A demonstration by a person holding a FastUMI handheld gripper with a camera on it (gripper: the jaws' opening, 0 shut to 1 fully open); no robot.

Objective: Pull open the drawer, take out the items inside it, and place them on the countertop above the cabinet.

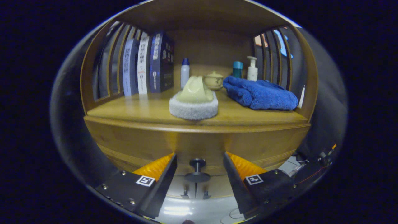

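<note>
Ahead, tool gapes around drawer knob, below wooden countertop.

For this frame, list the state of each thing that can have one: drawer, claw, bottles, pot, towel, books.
drawer: closed
drawer knob: between the fingers, untouched
claw: open
sponge: resting flat on the countertop
blue towel: folded, lying down
lidded pot: lid on
pump bottle: upright
books: standing upright
</note>
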